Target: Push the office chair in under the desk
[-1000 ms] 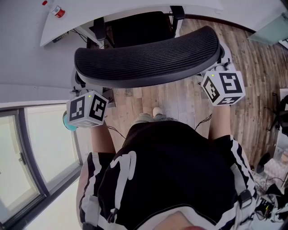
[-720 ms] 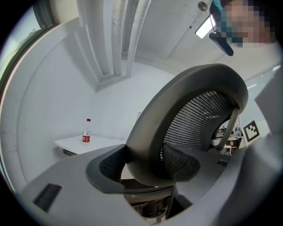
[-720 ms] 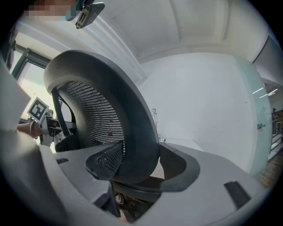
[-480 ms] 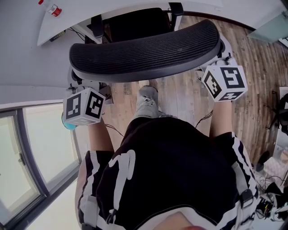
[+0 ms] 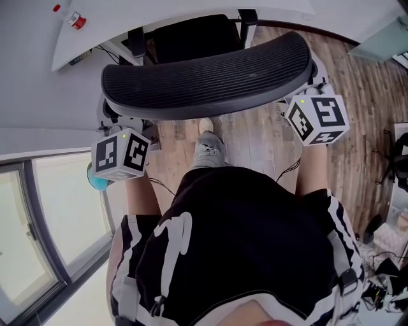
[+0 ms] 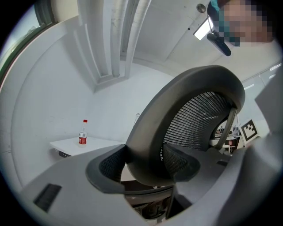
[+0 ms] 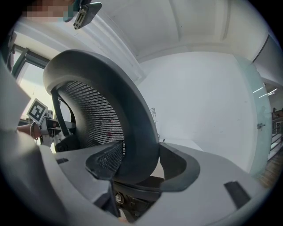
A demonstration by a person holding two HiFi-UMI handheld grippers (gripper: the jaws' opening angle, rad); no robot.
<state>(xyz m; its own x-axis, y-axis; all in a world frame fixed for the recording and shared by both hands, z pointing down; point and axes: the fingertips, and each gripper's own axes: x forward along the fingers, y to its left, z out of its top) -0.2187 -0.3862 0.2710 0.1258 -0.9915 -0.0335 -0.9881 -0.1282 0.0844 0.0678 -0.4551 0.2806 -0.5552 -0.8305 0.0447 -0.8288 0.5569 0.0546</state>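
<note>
Head view: office chair [image 5: 204, 76], curved ribbed-mesh backrest, seat partly under white desk [image 5: 178, 7]; left gripper [image 6: 148, 163] and right gripper [image 7: 132, 165] each clamp the smooth grey backrest rim.

no readable text, bottle [image 6: 82, 135] label too small to read

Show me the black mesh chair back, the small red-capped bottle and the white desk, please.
Black mesh chair back [image 5: 210, 76]: head view, middle of its ribbed top edge.
Small red-capped bottle [image 6: 82, 137]: left gripper view, its body near the red label.
White desk [image 5: 140, 13]: head view, bare top surface.
</note>
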